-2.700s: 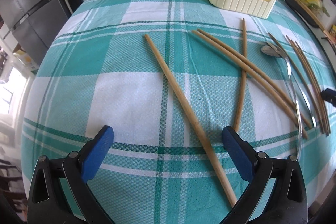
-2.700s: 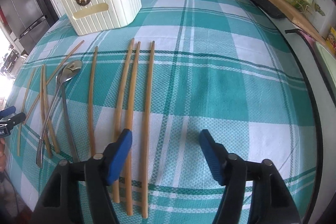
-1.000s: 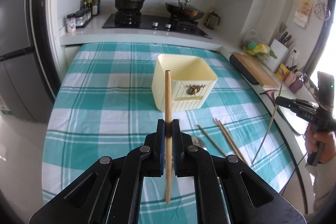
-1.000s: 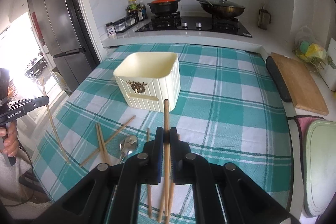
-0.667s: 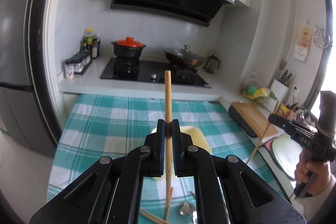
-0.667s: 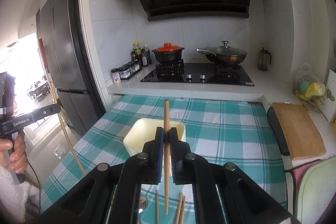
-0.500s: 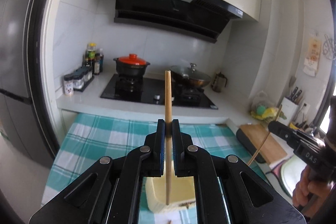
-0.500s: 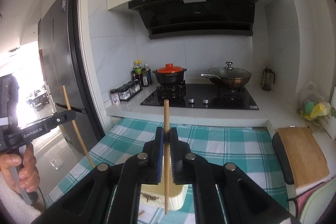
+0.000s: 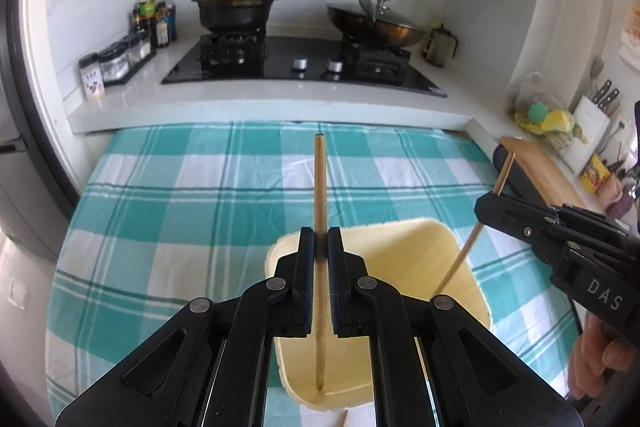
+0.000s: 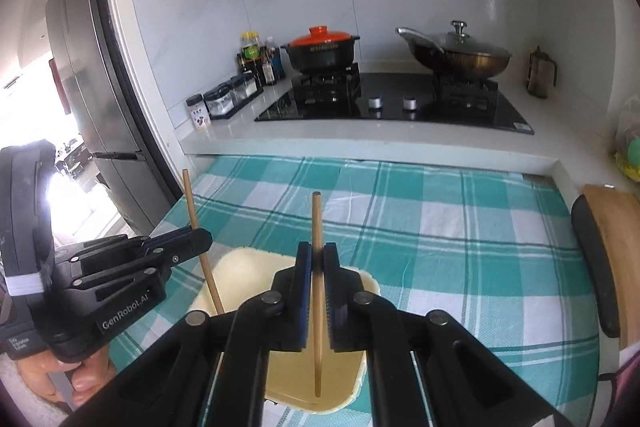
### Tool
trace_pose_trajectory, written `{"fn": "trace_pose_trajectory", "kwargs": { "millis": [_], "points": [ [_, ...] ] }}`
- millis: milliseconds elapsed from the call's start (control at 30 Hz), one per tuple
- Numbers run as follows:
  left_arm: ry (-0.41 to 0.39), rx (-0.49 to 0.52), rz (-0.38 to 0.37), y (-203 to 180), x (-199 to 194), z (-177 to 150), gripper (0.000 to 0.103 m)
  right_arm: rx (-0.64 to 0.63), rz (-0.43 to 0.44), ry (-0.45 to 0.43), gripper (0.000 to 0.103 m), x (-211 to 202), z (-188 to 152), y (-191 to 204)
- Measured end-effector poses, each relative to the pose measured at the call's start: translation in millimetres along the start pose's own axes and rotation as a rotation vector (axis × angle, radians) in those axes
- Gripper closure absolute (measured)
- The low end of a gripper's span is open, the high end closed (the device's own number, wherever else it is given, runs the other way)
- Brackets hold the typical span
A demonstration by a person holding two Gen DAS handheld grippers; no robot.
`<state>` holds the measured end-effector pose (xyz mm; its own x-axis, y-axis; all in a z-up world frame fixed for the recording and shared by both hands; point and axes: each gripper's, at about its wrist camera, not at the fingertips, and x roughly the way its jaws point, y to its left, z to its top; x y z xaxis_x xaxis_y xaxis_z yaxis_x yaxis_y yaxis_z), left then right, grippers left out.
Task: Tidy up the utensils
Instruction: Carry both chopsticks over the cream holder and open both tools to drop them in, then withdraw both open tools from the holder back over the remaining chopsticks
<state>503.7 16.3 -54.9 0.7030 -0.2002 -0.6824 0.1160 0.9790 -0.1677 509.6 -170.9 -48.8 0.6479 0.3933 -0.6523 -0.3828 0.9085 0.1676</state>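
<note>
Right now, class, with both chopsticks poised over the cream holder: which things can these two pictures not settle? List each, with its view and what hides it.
- Left wrist view: the left gripper covers the cream holder's near-left part.
- Right wrist view: the right gripper hides the holder's floor.
- Both views: utensils left on the tablecloth are cut off by the lower edge.

I count two chopsticks in the air, one (image 9: 320, 187) pinched in my left claw (image 9: 320, 243) and one (image 10: 317, 227) in my right claw (image 10: 317, 259), both over the single cream bin (image 9: 420, 251). A third stick's tip (image 9: 342, 419) just peeks out on the one checked cloth (image 9: 180, 187) below the bin. Behind, one stove (image 9: 304, 67) carries two pots, one red-lidded (image 9: 236, 7) and one glass-lidded (image 9: 376, 23), and has two knobs (image 9: 298, 63).
</note>
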Motion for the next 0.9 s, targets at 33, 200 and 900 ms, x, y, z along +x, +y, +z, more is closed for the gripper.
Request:
{"fn": "trace_pose_trajectory", "kwargs": {
  "millis": [33, 200, 900],
  "points": [
    [0.009, -0.004, 0.000, 1, 1, -3, 0.098, 0.007, 0.000, 0.009, 0.094, 3, -3, 0],
    [-0.012, 0.000, 0.002, 2, -29, -20, 0.043, -0.034, -0.027, -0.009, 0.063, -19, -26, 8],
    [0.084, -0.067, 0.089, 12, -139, -260, 0.017, -0.049, -0.341, -0.059, 0.046, -177, -229, 43]
  ]
}}
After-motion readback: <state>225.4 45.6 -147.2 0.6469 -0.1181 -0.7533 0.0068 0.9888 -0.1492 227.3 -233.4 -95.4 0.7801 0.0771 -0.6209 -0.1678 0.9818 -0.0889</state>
